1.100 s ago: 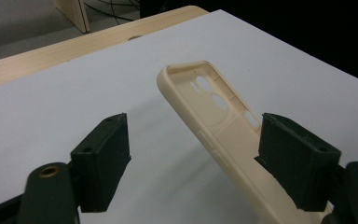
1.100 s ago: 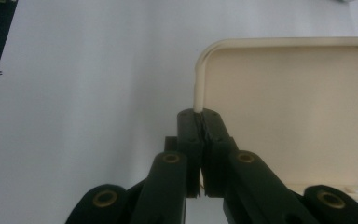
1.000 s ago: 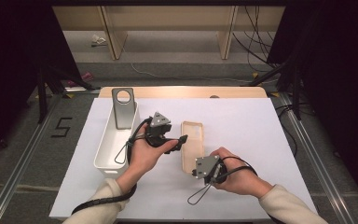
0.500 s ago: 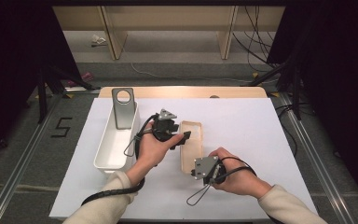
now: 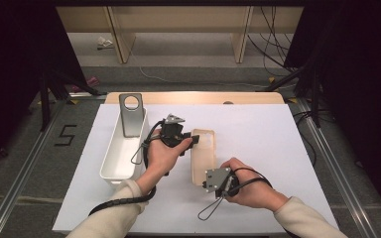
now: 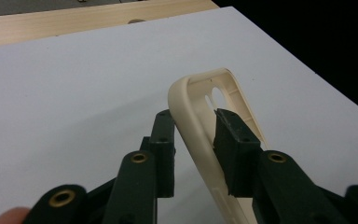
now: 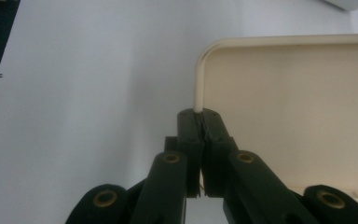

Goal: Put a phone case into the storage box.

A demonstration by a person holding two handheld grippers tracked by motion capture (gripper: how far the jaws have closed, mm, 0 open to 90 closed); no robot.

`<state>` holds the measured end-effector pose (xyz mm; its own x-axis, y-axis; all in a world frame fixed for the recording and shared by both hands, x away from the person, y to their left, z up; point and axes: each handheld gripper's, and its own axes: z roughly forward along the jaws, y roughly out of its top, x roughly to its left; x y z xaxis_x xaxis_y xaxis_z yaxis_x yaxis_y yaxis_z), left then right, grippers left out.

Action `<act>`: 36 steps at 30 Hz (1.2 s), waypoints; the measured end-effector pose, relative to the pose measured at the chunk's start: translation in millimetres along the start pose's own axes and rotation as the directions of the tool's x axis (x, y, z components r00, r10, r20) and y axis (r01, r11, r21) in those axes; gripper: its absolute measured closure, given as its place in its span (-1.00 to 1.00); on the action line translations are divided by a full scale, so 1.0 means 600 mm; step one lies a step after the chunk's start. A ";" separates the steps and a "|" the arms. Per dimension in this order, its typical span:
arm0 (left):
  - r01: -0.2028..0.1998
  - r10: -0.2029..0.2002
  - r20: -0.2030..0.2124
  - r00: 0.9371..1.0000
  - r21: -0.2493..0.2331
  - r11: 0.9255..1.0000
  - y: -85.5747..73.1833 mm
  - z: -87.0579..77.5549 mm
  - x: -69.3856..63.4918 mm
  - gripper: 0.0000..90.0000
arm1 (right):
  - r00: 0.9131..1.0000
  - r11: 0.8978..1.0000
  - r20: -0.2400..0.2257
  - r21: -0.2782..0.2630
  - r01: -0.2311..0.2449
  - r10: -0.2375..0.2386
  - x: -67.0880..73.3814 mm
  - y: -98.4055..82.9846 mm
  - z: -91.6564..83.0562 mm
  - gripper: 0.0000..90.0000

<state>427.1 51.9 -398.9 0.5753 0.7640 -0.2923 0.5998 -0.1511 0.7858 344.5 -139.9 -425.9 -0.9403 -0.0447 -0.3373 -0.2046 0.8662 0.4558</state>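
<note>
Clearly the cream phone case (image 5: 203, 156) is thin, smooth plastic with rounded corners, lying at the centre of the matte white table sheet (image 5: 278, 144); a white long bin (image 5: 121, 153) stands at nine o'clock of it. The left gripper (image 6: 196, 140) has just been closing, its jaws astride the case's side wall. The right gripper (image 7: 200, 122) pinches the rim at six o'clock.

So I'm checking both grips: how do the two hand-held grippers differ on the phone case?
The right hand-held gripper is pinched shut on the cream phone case rim at its near end. The left hand-held gripper straddles the far rim, jaws just closing, one pad seemingly still short. Both take an edge.
</note>
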 end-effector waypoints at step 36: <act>-0.026 0.033 0.108 0.994 -0.071 0.997 0.011 -0.016 -0.039 0.82 | 0.999 0.998 0.019 0.055 -0.033 0.032 -0.012 -0.015 0.023 0.94</act>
<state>412.1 39.3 -381.7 0.6519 0.6859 -0.3233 0.5440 -0.1260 0.8296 357.1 -140.5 -439.2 -0.9412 -0.0073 -0.3377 -0.1581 0.8931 0.4212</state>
